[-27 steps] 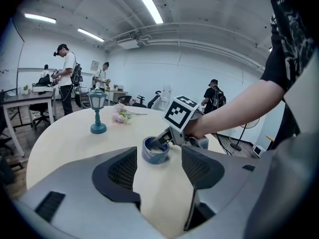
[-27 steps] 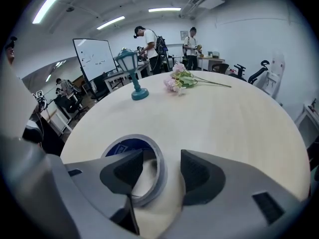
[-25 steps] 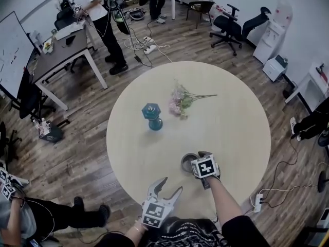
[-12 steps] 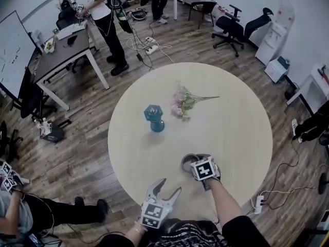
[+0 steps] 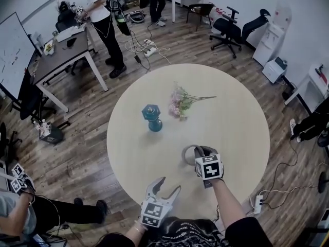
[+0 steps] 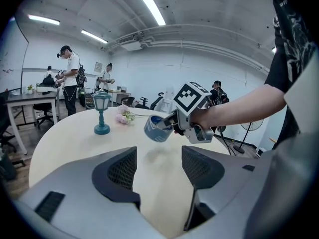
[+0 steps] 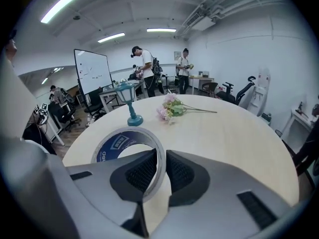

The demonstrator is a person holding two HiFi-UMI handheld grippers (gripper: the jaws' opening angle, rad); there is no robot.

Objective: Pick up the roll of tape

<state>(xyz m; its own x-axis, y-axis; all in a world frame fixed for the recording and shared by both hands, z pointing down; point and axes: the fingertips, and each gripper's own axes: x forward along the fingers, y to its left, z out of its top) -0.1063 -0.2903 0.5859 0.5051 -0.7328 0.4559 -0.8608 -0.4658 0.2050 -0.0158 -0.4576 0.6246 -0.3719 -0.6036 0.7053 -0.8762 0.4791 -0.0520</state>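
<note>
Grey-white with a blue core, the roll of tape (image 5: 188, 154) shows at the lower centre of the head view, its wall pinched between the pads of the right gripper (image 5: 199, 152), whose jaws have just been closing on it. It seems to hang slightly clear of the table (image 5: 234, 118). Near the bottom edge, the left gripper (image 5: 169, 184) is spread and empty. Higher up stand a teal lantern (image 5: 152, 117) and pink flowers (image 5: 180, 101).

Round table (image 5: 234, 115) on wood-plank floor (image 5: 77, 151); grey desk (image 5: 60, 53) and whiteboard (image 5: 10, 50) left of it, office chairs (image 5: 232, 27) beyond; white walls.
</note>
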